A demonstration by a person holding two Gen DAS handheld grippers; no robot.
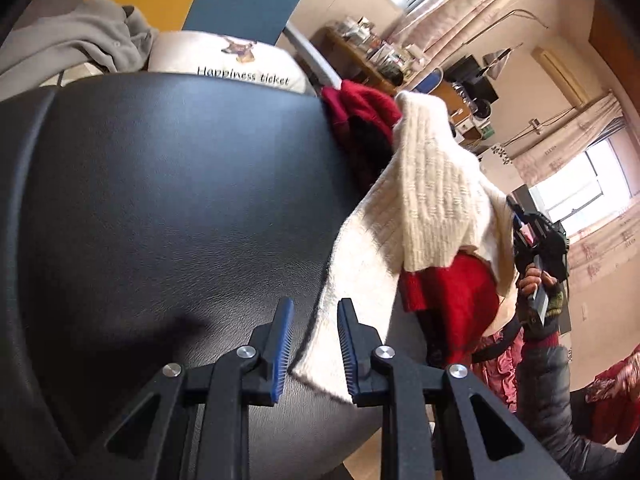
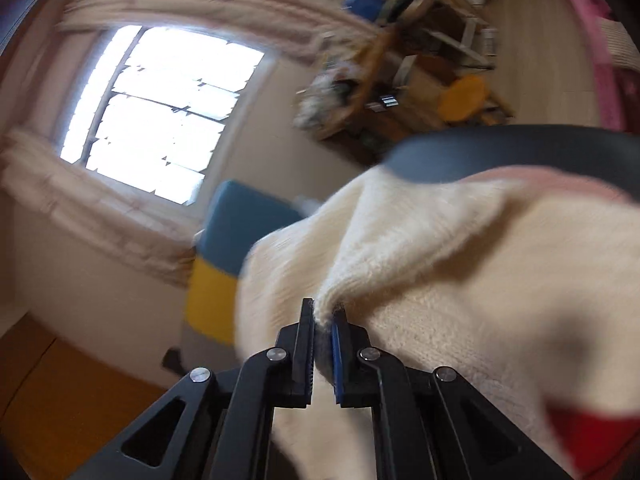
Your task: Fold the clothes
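Between right gripper jaws: white sweater, pinched | left gripper: parted

Bright window glare, right view motion-blurred, fisheye-warped edges

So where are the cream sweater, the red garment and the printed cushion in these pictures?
cream sweater (image 1: pixel 436 196): left wrist view, middle of the knit.
red garment (image 1: pixel 452 288): left wrist view, fabric below the sweater.
printed cushion (image 1: pixel 224 60): left wrist view, white face above the lettering.
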